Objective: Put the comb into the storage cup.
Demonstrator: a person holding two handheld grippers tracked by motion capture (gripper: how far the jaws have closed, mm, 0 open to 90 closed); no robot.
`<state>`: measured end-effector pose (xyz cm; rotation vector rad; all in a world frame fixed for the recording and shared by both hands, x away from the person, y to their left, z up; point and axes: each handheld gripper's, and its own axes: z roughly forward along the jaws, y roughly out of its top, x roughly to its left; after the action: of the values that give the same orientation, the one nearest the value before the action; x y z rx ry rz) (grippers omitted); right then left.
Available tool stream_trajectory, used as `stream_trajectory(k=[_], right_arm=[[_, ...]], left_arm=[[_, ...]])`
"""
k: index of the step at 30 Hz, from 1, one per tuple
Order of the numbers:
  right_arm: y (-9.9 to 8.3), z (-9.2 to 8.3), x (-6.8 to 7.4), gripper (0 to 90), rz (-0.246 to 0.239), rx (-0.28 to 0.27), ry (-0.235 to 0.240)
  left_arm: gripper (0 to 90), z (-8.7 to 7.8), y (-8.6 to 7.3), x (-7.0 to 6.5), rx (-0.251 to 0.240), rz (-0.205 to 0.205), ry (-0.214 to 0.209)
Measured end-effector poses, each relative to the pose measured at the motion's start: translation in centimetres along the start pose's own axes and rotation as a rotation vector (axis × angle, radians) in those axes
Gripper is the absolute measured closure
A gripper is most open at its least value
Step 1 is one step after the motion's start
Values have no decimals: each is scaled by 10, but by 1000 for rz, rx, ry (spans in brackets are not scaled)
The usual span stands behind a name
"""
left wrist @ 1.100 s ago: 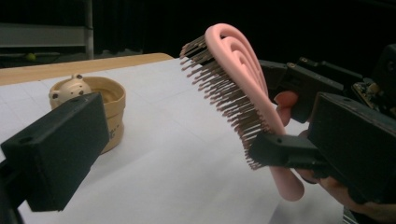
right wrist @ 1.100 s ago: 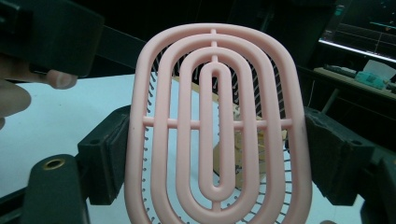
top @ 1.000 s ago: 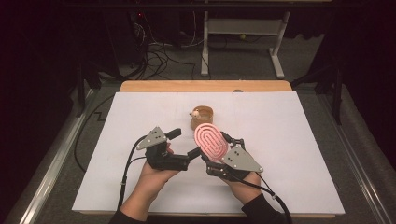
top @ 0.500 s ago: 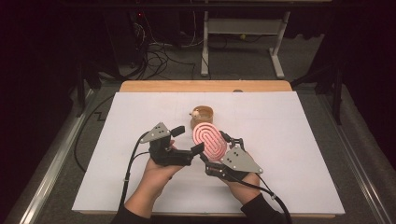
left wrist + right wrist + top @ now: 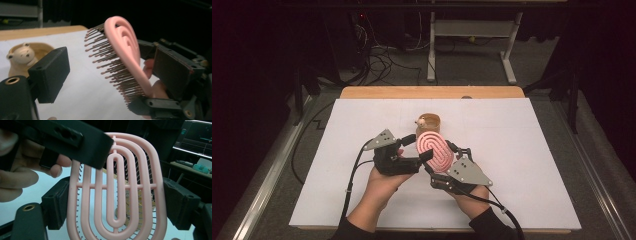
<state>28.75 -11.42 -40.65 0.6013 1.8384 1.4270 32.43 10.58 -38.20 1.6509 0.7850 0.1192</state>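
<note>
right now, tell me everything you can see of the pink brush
The pink oval plastic hairbrush head is a vented frame of nested loops joined by a crossbar, with thin brown ball-tipped bristles on one face. It stands raised off the white table sheet, gripped at its side edges by the right gripper. The left gripper, whose jaws have just been closing, reaches around its upper edge.

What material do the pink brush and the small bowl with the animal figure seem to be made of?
Pink brush: probably moulded plastic, smooth and matte, with thin dark ball-tipped bristles. Small bowl: possibly wood or glazed ceramic; its tan, smooth look leaves this open.
</note>
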Motion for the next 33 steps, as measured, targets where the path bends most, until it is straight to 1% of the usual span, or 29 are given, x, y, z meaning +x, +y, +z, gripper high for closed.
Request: stream_trajectory(k=[2, 5, 8, 14, 17, 20, 22, 24, 26, 28, 29, 32, 33], right_arm=[[0, 1, 1, 201, 2, 4, 1], [0, 2, 2, 201, -1, 4, 4], [-1, 2, 3, 201, -2, 6, 4], [-2, 3, 4, 201, -9, 10, 1], [-2, 4, 4, 201, -15, 14, 0], [-3, 4, 5, 201, -20, 19, -1], [-3, 4, 5, 201, -21, 20, 0], [-3, 4, 5, 201, -23, 18, -2], [-3, 4, 4, 201, -19, 16, -5], [-3, 4, 4, 201, -22, 15, -5], [-3, 4, 4, 201, -23, 16, -5], [-3, 4, 5, 201, -24, 20, -4], [-3, 4, 5, 201, -26, 20, -4]], left_arm=[[138, 2, -1, 2, 19, -16, -23], [183, 4, -1, 2, 43, -19, -39], [204, 6, -2, 3, 51, -26, -55], [333, 6, -3, 3, 54, -19, -64], [342, 5, -2, 3, 54, -22, -71], [343, 6, -3, 3, 66, -26, -70], [383, 6, -4, 3, 66, -26, -73], [385, 7, -5, 4, 68, -27, -78], [422, 7, -4, 3, 65, -26, -80], [425, 7, -4, 3, 61, -34, -83], [451, 7, -4, 3, 60, -32, -79], [453, 7, -4, 5, 65, -34, -82], [468, 7, -4, 4, 62, -31, -79]])
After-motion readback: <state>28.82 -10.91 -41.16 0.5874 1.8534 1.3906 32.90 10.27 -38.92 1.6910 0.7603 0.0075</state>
